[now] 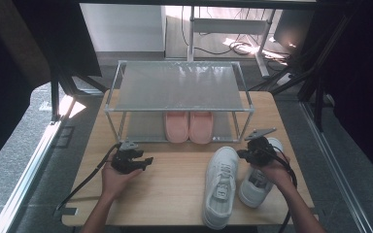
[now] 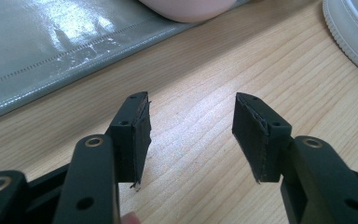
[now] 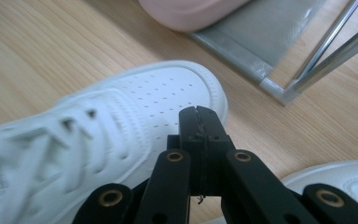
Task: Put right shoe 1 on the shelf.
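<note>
Two white sneakers lie on the wooden table (image 1: 175, 184): one (image 1: 220, 187) near the middle, the other (image 1: 257, 182) to its right, partly under my right hand. A pair of pink slippers (image 1: 189, 127) sits on the lower shelf of a metal rack (image 1: 177, 87). My right gripper (image 1: 243, 154) hovers between the sneakers' toes, jaws pressed together with nothing between them; in the right gripper view (image 3: 200, 114) it hangs over the middle sneaker's toe (image 3: 168, 98). My left gripper (image 1: 148, 161) rests low over bare wood at the left, jaws apart (image 2: 191, 116) and empty.
The rack's grey lower shelf mat (image 2: 51, 51) lies just beyond my left gripper, with a pink slipper's edge (image 2: 191, 9) on it. A rack leg and rail (image 3: 326, 51) stand close to the right gripper. Dark frame posts and floor cables lie beyond the table.
</note>
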The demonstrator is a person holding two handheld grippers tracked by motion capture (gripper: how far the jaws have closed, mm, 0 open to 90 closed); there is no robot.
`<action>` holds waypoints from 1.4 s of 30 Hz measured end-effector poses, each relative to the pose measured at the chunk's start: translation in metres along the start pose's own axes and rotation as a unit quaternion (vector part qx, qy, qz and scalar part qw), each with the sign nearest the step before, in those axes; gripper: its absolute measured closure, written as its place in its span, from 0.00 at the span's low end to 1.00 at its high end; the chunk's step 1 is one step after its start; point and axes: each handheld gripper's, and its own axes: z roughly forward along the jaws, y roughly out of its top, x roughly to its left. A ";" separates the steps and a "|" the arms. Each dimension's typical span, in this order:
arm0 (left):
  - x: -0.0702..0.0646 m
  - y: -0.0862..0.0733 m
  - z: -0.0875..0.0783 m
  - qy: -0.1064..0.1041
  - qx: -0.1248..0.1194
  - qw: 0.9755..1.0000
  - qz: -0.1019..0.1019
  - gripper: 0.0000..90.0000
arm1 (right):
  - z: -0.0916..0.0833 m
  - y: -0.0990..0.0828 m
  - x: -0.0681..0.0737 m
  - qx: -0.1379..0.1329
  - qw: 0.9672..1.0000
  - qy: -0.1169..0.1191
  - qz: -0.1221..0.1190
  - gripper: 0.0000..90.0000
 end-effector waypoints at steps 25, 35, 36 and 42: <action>0.000 0.001 -0.002 -0.002 -0.004 1.000 -0.002 0.53 | 0.040 0.029 -0.002 0.120 0.991 -0.044 -0.027 1.00; 0.000 0.000 -0.001 -0.002 -0.003 1.000 0.000 0.53 | 0.046 0.040 0.004 0.126 0.991 -0.036 -0.027 1.00; 0.000 0.000 -0.001 -0.002 -0.003 1.000 0.000 0.53 | 0.047 0.041 0.005 0.126 0.991 -0.035 -0.028 1.00; 0.000 0.000 0.000 -0.001 -0.002 1.000 0.001 0.53 | 0.052 0.049 0.015 0.119 0.992 -0.029 -0.039 1.00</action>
